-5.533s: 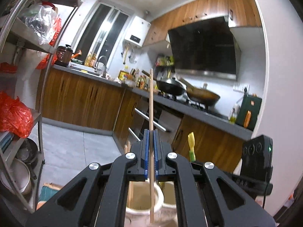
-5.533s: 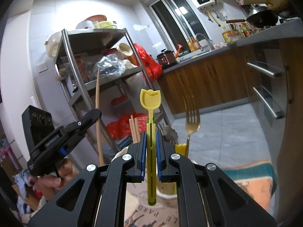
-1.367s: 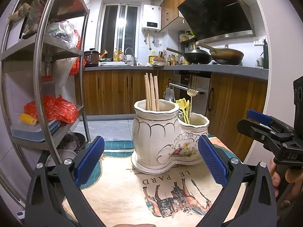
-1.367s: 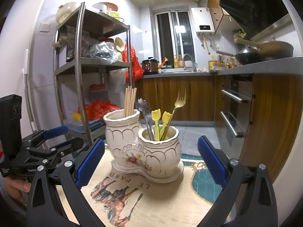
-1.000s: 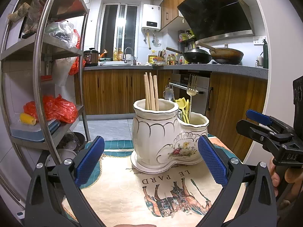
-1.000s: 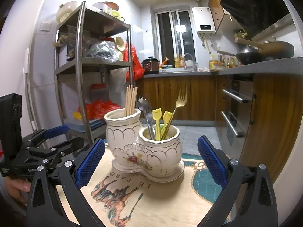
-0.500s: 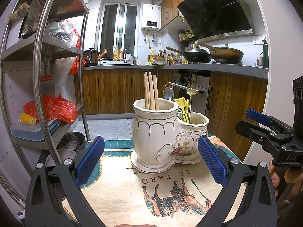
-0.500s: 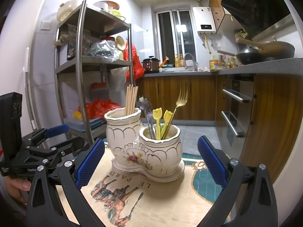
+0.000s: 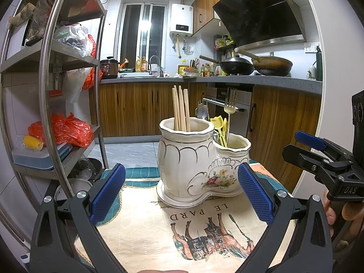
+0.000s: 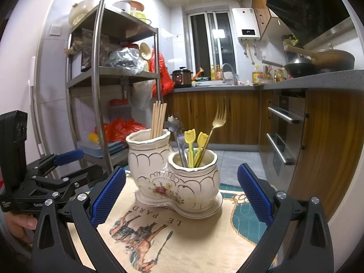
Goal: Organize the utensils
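holder: one ceramic two-pot utensil holder [image 9: 200, 159], frame centre, on my printed mat [image 10: 182, 234]
tall pot: I count four wooden chopsticks [image 10: 158, 119]
short pot: two yellow tulip-top picks [image 10: 194, 144], one gold fork [image 10: 215, 127], silver utensils [image 10: 176, 134], number unclear
writing: mat reads "LE PARD"
left gripper [image 9: 180, 195]: spread wide, empty
right gripper [image 10: 180, 195]: spread wide, empty

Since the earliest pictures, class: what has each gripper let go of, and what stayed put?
The left gripper released its chopstick into the taller pot; the right gripper dropped its yellow tulip pick into the shorter pot. Both backed off, jaws open. The holder stayed put.
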Available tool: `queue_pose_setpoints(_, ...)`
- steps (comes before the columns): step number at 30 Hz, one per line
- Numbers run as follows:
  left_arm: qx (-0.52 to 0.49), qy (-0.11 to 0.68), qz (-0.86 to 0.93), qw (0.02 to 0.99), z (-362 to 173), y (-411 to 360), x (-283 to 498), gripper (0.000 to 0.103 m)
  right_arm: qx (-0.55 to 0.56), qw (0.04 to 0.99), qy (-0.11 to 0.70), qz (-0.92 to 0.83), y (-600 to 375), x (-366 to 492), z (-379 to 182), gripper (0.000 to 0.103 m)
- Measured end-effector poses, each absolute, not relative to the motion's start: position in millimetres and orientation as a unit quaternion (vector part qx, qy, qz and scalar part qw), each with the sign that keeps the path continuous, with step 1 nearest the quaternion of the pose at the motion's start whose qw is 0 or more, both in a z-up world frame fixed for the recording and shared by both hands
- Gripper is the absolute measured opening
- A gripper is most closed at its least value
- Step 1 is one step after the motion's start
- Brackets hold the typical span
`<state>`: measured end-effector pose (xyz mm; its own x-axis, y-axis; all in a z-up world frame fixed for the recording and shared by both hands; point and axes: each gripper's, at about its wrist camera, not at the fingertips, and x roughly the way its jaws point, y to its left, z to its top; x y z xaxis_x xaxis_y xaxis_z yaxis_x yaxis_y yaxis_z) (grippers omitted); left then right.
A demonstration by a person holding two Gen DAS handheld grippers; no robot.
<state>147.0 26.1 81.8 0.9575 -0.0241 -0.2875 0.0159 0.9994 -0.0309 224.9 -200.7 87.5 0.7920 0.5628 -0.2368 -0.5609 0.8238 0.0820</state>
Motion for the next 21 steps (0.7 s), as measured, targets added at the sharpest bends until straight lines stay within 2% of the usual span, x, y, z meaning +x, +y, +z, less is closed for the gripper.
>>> queue_pose_setpoints(21, -0.016, 0.146, -0.012, 0.989, 80.1, 25.9, 145.8, 0.097, 0.001, 0.945, 0.13, 0.299, -198.1, 224.3, 83.7, 0.098)
